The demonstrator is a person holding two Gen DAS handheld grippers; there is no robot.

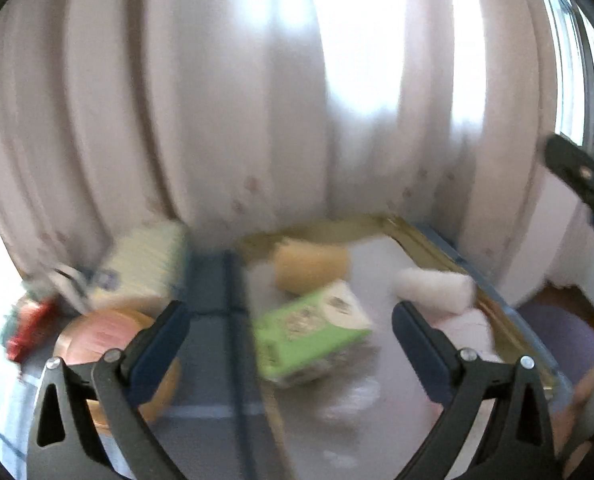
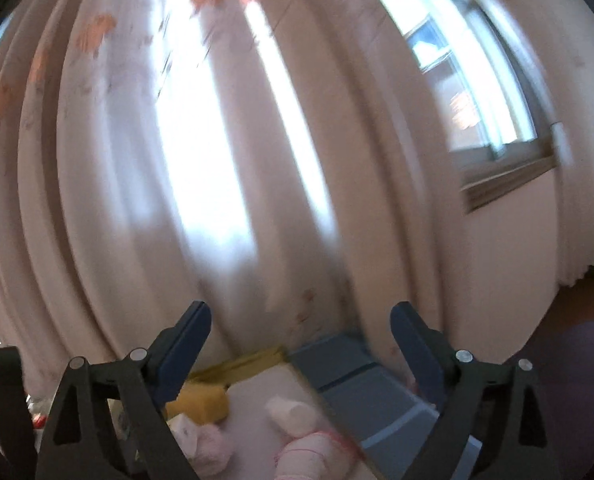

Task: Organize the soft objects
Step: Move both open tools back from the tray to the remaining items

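Note:
Both views are blurred by motion. My left gripper (image 1: pixel 289 316) is open and empty above a gold-rimmed tray (image 1: pixel 437 240). In the tray lie a green tissue pack (image 1: pixel 313 332), a yellow sponge (image 1: pixel 309 268) and a white rolled cloth (image 1: pixel 433 288), with a pink soft thing (image 1: pixel 469 328) beside it. My right gripper (image 2: pixel 301 320) is open and empty, held above the tray's near side, pointing at the curtain. Below it lie the yellow sponge (image 2: pixel 201 402), a pink soft toy (image 2: pixel 205 444) and a pink-white rolled cloth (image 2: pixel 309 436). The right gripper's tip shows at the right edge of the left wrist view (image 1: pixel 577 176).
A pale curtain (image 1: pixel 257 100) hangs close behind the table. Left of the tray stand a round wooden box with a pink lid (image 1: pixel 105 336), a pale striped pack (image 1: pixel 145 264) and a red-green object (image 1: pixel 29 328). A window (image 2: pixel 469 80) is at the right.

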